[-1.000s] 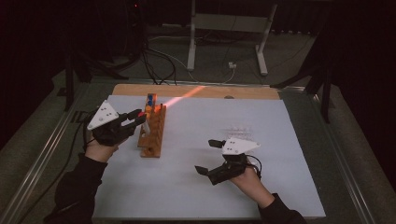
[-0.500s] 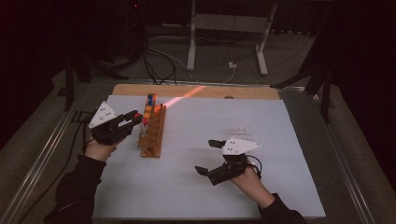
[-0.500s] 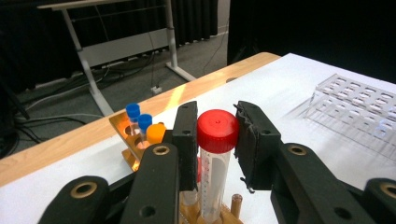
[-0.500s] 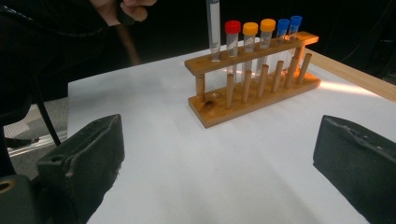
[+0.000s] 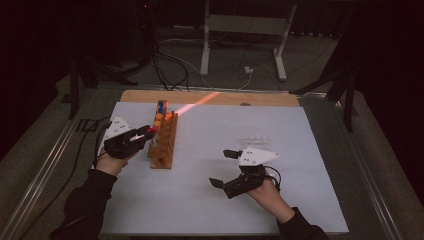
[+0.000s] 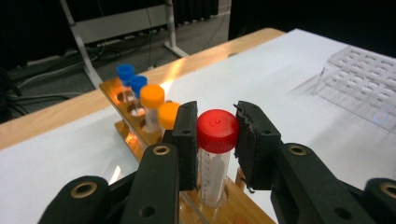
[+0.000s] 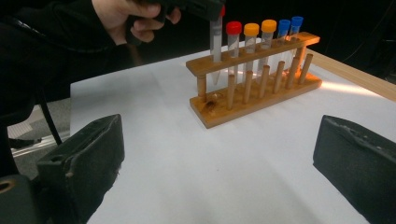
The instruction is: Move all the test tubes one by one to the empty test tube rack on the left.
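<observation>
I have the clear plastic tube with the red screw cap (image 6: pixel 216 154) pinched at its cap by my left gripper (image 6: pixel 216 140), its tip lowered into an end hole of the wooden tube rack (image 5: pixel 163 140). My left hand (image 5: pixel 109 161) holds level beside the rack, while my right gripper (image 5: pixel 226 169) rests well apart on the white table sheet (image 5: pixel 210 200), jaws spread wide. Besides mine, I count five capped tubes in the rack: one red (image 7: pixel 233 28), two orange (image 7: pixel 260 27), two blue (image 7: pixel 289 23).

This looks like a lab or test room — a white sheet-covered table (image 5: pixel 300 130) carries a wooden test-tube rack (image 7: pixel 254 70) holding clear plastic tubes with red, orange and blue screw caps (image 7: pixel 261 35), beside a clear plastic well tray (image 6: pixel 364 84). Around it lie dark floor, loose cables (image 5: pixel 170 75) and a grey metal stand (image 5: pixel 245 30) — no household furnishings.
</observation>
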Demonstrator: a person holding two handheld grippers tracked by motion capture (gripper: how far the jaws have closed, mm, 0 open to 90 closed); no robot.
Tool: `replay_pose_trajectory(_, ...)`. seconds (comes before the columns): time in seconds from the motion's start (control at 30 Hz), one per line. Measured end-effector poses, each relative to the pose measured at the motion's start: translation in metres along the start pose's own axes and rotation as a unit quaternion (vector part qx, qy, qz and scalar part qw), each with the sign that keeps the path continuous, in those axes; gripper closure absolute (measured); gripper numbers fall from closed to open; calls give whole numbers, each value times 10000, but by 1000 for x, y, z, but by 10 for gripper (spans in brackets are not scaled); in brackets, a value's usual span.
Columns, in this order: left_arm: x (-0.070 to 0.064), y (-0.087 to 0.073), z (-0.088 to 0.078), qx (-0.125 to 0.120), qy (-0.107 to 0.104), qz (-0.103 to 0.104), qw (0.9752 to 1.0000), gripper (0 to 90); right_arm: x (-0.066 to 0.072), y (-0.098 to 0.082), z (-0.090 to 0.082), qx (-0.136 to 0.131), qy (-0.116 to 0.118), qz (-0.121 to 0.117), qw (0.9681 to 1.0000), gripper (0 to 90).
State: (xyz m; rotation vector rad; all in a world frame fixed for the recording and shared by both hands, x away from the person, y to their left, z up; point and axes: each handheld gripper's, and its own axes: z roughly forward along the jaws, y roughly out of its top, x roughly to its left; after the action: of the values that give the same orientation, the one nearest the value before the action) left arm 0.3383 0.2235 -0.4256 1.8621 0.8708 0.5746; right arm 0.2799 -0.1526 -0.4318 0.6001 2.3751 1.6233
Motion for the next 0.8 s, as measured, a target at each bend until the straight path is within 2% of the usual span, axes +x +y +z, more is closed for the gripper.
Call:
replay_pose_trajectory(0.2, -1, -4, 5, 114, -28, 33, 9999, 716, 0, 0, -1, -9, 2, 4, 10000, 18)
replay_pose_trajectory(0.33, -1, -6, 6, 125, -78, -14, 9999, 716, 0, 0, -1, -11, 8, 10, 10000, 18)
replay_pose_trajectory(0.57, 1, -10, 9, 291, -101, -56, 9995, 715, 0, 1, -2, -27, 6, -6, 10000, 18)
replay_pose_trajectory(0.7, 0, -10, 10, 296, -115, -44, 9995, 714, 0, 1, -2, -24, -1, -6, 10000, 18)
replay_pose_trajectory(0.8, 0, -11, 8, 256, -202, -48, 9995, 703, 0, 1, -3, -22, 11, -4, 10000, 18)
